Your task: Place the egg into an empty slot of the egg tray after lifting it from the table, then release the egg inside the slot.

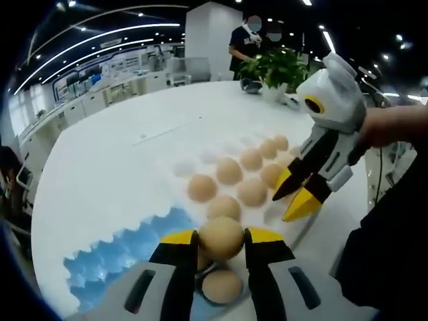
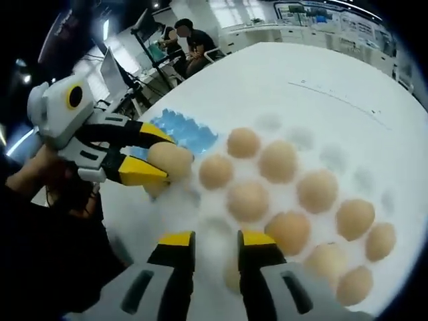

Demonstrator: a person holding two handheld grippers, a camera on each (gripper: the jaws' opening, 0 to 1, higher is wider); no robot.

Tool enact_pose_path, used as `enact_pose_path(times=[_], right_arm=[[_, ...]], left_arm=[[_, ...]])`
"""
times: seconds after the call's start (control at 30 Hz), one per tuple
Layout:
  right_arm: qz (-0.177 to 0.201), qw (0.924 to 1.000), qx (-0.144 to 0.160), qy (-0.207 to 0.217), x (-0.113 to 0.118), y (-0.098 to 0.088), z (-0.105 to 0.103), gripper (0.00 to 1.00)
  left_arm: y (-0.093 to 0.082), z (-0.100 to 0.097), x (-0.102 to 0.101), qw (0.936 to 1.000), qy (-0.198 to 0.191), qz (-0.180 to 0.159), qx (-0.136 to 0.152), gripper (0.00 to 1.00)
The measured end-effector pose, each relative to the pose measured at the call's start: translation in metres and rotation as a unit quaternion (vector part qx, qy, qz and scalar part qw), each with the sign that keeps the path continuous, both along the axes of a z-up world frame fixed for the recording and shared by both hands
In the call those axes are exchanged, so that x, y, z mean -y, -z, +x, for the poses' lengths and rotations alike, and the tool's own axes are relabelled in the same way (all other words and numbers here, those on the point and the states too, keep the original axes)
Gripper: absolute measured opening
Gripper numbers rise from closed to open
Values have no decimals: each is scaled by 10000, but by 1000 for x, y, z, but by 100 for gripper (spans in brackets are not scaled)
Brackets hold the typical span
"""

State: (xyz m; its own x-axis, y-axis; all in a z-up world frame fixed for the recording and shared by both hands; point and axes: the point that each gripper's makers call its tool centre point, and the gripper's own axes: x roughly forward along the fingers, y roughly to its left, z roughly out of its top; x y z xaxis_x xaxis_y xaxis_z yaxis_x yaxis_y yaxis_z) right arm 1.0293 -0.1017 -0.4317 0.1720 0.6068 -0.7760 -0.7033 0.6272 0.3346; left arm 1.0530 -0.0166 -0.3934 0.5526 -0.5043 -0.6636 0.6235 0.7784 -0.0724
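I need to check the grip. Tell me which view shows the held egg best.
The left gripper view: the egg sits centred and close between the left gripper's jaws. The right gripper view shows the same egg from the side, smaller and partly covered by those jaws.

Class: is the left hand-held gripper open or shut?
Shut: the left hand-held gripper clamps an egg between its yellow-tipped jaws.

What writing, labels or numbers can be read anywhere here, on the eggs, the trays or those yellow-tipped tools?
None can be read.
The held egg, the white egg tray and the blue egg tray: no print or stamp shows.
The left gripper and the right gripper: plain white, black and yellow, no lettering.
The far wall panels: too small and blurred to tell if they carry text.
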Motion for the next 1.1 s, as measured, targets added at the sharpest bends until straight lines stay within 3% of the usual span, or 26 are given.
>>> enact_pose_path(times=[0.17,0.47,0.77,1.1], right_arm=[[-209,9993,192,-226,0,2,0,24],[-82,9997,222,-19,5,4,5,18],[-156,9995,271,-103,5,5,5,16],[-110,9994,314,-84,5,5,5,15]], left_arm=[[-2,7,-5,10000,-50,13,30,28],[-7,18,-8,9998,0,99,146,28],[-6,36,-12,9998,-81,175,108,28],[8,49,-21,9990,-138,424,-43,28]])
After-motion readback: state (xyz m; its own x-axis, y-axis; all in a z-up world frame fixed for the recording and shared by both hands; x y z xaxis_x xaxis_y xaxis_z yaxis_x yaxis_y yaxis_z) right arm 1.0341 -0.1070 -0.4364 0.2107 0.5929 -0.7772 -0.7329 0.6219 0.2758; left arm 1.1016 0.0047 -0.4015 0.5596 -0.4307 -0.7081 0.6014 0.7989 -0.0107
